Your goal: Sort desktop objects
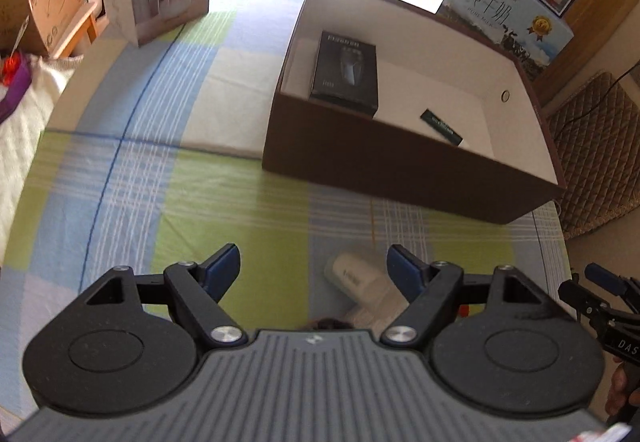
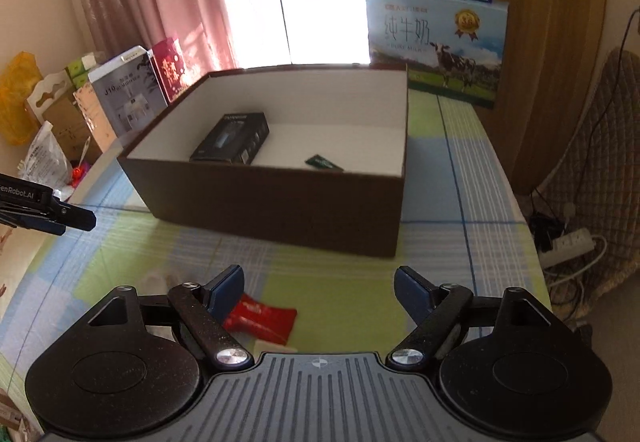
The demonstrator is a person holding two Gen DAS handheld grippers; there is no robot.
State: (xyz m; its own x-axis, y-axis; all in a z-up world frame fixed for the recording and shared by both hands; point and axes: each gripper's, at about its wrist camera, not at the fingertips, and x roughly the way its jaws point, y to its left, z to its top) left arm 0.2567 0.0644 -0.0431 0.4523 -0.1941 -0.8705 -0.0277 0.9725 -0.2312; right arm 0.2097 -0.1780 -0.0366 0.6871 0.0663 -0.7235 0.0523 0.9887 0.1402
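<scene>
Left claw (image 1: 314, 266): jaws stand wide apart, nothing gripped. It points steeply down at the desk (image 1: 168, 186), which is covered by a checked cloth in green, blue and white. A white cylindrical object (image 1: 356, 282) lies on the cloth below and between the blue pads, nearer the right-hand pad; the view is too blurred to tell whether that pad touches it.

Right claw (image 2: 319, 284): jaws also wide, nothing gripped. A red packet (image 2: 262, 318) lies flat on the cloth just beside the left-hand pad and partly under that finger. A pale object lies against the near edge of the packet; its type cannot be read. The tip of the left claw enters the right wrist view from the left edge, well apart from the right claw.

Brown storage box (image 1: 400, 166): open top, white interior, standing on the desk beyond both claws. Contents:
- black product box (image 1: 346, 72), lying flat in the left part of the interior;
- small dark green flat packet (image 1: 442, 128), lying on the box floor near the front wall, apart from the black product box.

A milk carton case (image 2: 436, 50) printed with a cow stands behind the storage box.
</scene>
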